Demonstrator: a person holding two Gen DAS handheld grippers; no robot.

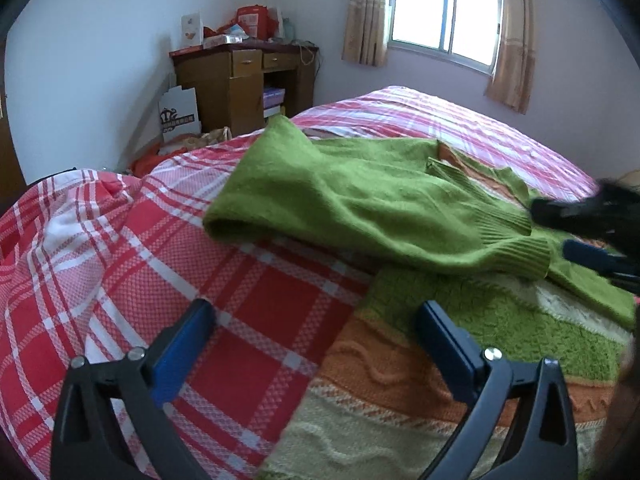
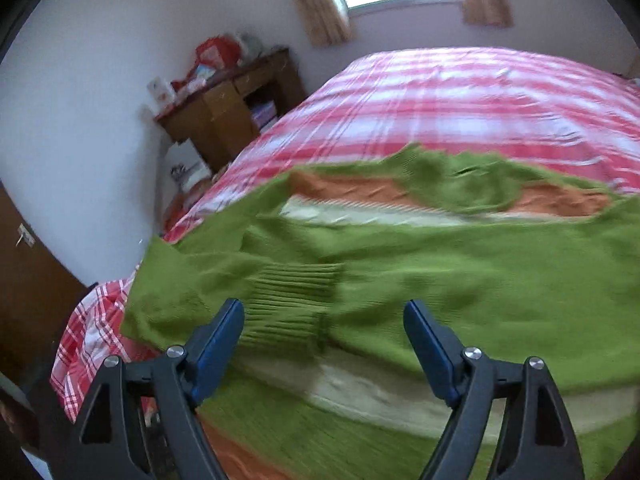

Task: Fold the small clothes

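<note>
- Two tools are hanging over a green sweater [image 1: 360,196] that is lying spread on a bed [image 1: 256,312] with a red and white checked cover.
- The left tool [image 1: 316,336] is standing with its blue-padded fingers [image 1: 444,340] wide apart and nothing between them; one finger is hovering over the checked cover, the other over the sweater's lower edge, where orange, cream and green bands are showing.
- In the left wrist view a green sleeve [image 1: 516,252] is lying folded across the sweater's body, its ribbed cuff ending toward 3 o'clock.
- At 3 o'clock in that view the right tool [image 1: 584,236] is showing as a dark blur just above the sleeve's cuff.
- The right tool [image 2: 324,340], seen from its own camera, is standing open, its fingers [image 2: 428,344] clear of the cloth; the ribbed cuff [image 2: 296,296] is lying just beyond the gap between them, toward 12 o'clock.
- This view is blurred, so finer folds are hard to make out.
- The sweater's neck [image 2: 464,176] is lying toward 12 o'clock with orange and cream bands beside it.
- A wooden desk [image 1: 244,84] piled with red packets is standing against the wall at 11 o'clock, and a curtained window [image 1: 444,16] is glowing at 1 o'clock.
</note>
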